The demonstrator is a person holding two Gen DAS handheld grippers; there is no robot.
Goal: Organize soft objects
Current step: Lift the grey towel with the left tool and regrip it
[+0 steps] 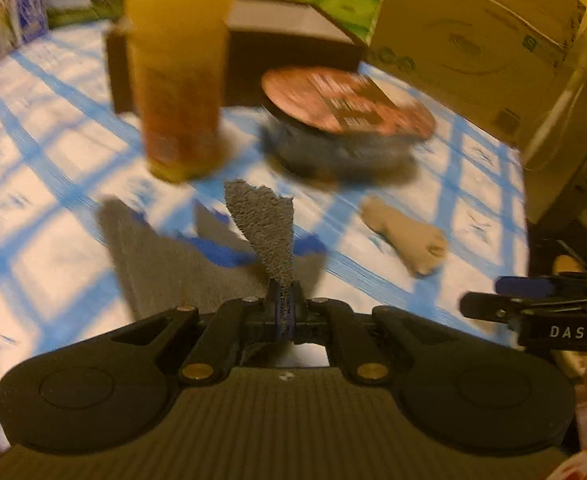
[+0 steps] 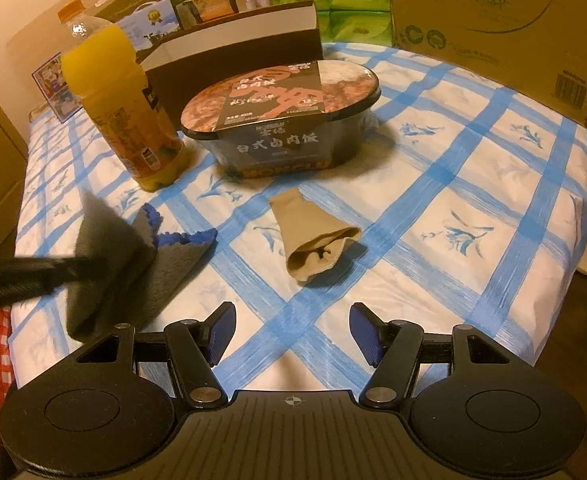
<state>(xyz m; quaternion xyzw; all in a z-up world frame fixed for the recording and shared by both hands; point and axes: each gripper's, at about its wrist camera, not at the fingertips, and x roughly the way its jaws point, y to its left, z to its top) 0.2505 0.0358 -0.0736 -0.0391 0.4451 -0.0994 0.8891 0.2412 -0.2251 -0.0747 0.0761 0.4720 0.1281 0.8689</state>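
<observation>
- The right gripper point(image 2: 292, 338) is held with jaws apart, nothing between them, above the blue-checked tablecloth point(image 2: 453, 184).
- The left gripper point(image 1: 284, 312) is clamped on a corner of the grey cloth point(image 1: 263, 224), part of which is lifted off the table.
- A beige sock point(image 2: 313, 240) is seen lying beyond, well apart from the cloth.
- Farthest stand an orange juice bottle point(image 2: 121, 108) and a sealed meal bowl point(image 2: 281, 120).

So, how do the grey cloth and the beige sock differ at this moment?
The grey cloth is pinched by the shut left gripper with one corner lifted; the beige sock lies free on the table, untouched. The cloth is larger, fuzzy, with blue edging; the sock is smaller, smooth and rolled up. Both are soft and lie on the checked tablecloth.
</observation>
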